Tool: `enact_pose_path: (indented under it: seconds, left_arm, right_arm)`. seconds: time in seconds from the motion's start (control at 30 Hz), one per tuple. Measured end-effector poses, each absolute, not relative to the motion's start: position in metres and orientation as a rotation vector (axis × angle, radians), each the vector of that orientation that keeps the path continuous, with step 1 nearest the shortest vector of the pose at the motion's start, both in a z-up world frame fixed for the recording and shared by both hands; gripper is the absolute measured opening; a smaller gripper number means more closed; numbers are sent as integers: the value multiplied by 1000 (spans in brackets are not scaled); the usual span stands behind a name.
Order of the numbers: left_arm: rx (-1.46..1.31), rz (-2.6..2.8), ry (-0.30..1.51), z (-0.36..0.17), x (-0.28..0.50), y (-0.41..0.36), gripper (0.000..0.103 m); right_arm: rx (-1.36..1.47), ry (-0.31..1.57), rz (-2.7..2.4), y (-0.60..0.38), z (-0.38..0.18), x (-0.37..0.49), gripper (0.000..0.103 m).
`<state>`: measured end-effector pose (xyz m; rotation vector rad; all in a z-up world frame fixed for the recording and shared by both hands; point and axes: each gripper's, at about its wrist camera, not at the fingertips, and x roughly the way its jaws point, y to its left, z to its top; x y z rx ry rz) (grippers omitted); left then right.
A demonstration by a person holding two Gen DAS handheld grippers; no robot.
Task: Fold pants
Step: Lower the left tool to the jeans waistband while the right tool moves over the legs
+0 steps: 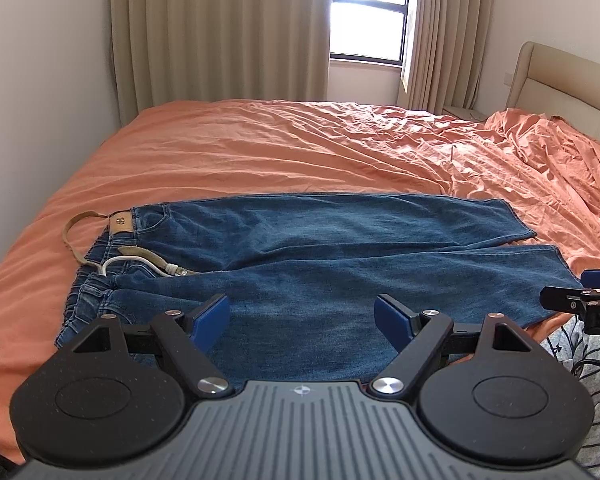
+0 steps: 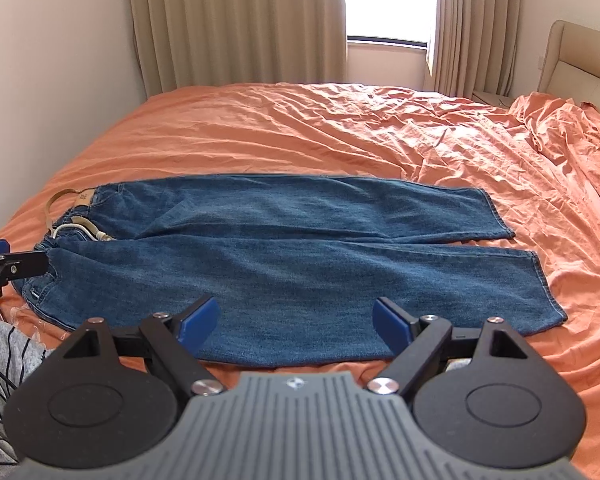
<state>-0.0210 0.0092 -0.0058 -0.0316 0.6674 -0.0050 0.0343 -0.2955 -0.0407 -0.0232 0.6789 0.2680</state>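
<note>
Blue jeans (image 1: 300,256) lie flat on the orange bed, waistband at the left with a tan belt (image 1: 80,232) and white cord, both legs stretched side by side to the right. They also show in the right wrist view (image 2: 292,256). My left gripper (image 1: 302,320) is open and empty, just above the near leg by the bed's front edge. My right gripper (image 2: 296,322) is open and empty over the near leg's front edge. The right gripper's tip shows at the right in the left wrist view (image 1: 580,296); the left gripper's tip shows at the left in the right wrist view (image 2: 8,264).
The orange sheet (image 1: 300,152) covers the whole bed, rumpled toward the headboard (image 1: 560,76) at the right. A wall runs along the left side, beige curtains (image 1: 220,32) and a window (image 1: 366,12) behind. Striped clothing of the person shows at the near edge (image 2: 0,352).
</note>
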Motion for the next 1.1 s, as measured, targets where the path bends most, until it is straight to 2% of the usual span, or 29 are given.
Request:
enact_pose_path:
  seconds: [0.13,0.2,0.27,0.33,0.4,0.43,0.53,0.6,0.67,0.93,1.0,1.07,1.1]
  left_arm:
    - [-53,-13,682,-12,-10,36,80]
    - [-64,1,704,-17,-1,55,70]
    - [-94,9,712,-20,9,78,62]
    - [-170,22,732,-23,20,109,55]
    - [-225,38,744,-26,33,140,54]
    - [-240,60,745,-28,39,156,54]
    - [-259,116,750,-37,62,199,57]
    - [-281,124,746,-47,76,227,68]
    - [-319,118,761,-63,94,256,73]
    - [-489,128,899,-150,151,330,76]
    - [-544,77,880,-164,154,338,78]
    - [-588,14,858,-171,155,342,75]
    - [-610,-16,849,-173,156,343,60]
  right_arm:
    - [-36,625,322,-293,-52,49,81]
    - [-73,617,336,-287,-60,61,80]
    - [-98,625,362,-282,-70,77,66]
    - [-98,664,374,-278,-81,97,42]
    - [-69,702,394,-276,-95,120,31]
    - [-54,732,393,-274,-104,134,29]
    - [-36,785,386,-266,-127,167,28]
    - [-17,811,390,-261,-139,187,29]
    - [7,837,386,-256,-150,205,29]
    - [-12,910,308,-254,-183,249,33]
    - [-22,927,275,-260,-189,253,34]
    - [-21,948,239,-267,-197,259,35]
    - [-15,959,225,-270,-201,261,35]
